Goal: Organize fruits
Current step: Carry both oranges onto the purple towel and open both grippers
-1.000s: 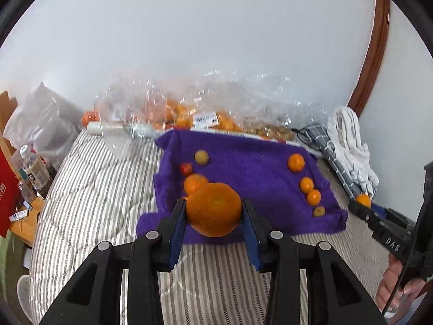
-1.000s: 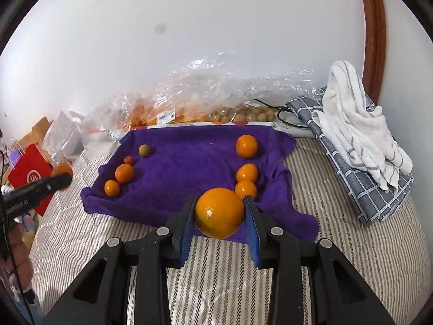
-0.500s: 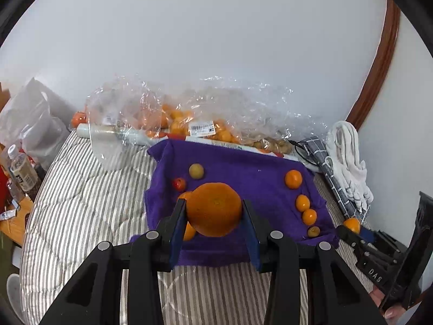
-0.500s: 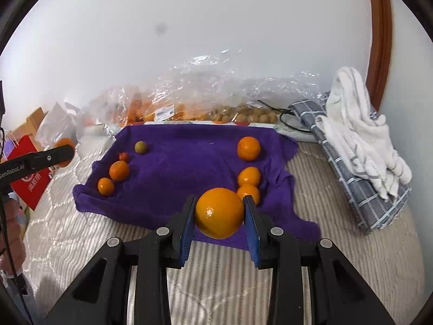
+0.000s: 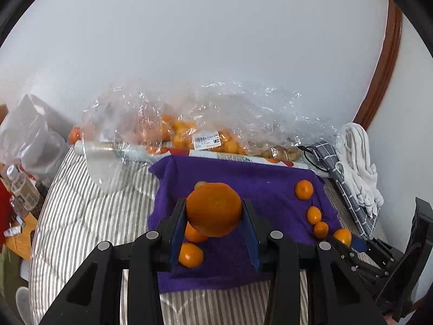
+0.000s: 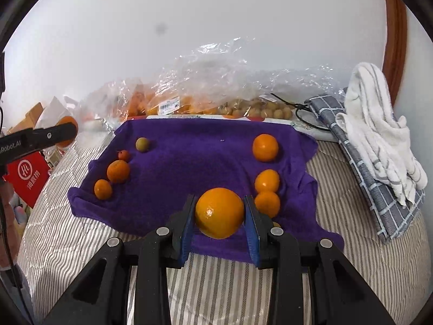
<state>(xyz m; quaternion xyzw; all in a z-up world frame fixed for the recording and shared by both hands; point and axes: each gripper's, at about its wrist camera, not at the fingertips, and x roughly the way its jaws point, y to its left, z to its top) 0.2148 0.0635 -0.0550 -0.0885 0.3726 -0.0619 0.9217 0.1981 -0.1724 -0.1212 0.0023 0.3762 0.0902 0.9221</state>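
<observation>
My left gripper is shut on a large orange above the near left part of a purple towel. Two small oranges lie just under it. My right gripper is shut on another orange over the towel's near edge, beside a right-hand column of three oranges. On the towel's left lie a greenish fruit, a tiny red fruit and two oranges. Each gripper shows in the other's view: the left gripper, the right gripper.
Clear plastic bags of fruit and a cling-film roll lie along the wall behind the towel. A white towel on a grey checked cloth sits at the right. A bottle and a red bag stand left of the striped bedding.
Both grippers have moved forward over the towel's near edge, each still holding its orange. The small oranges of the left column now sit below the left gripper's orange.
</observation>
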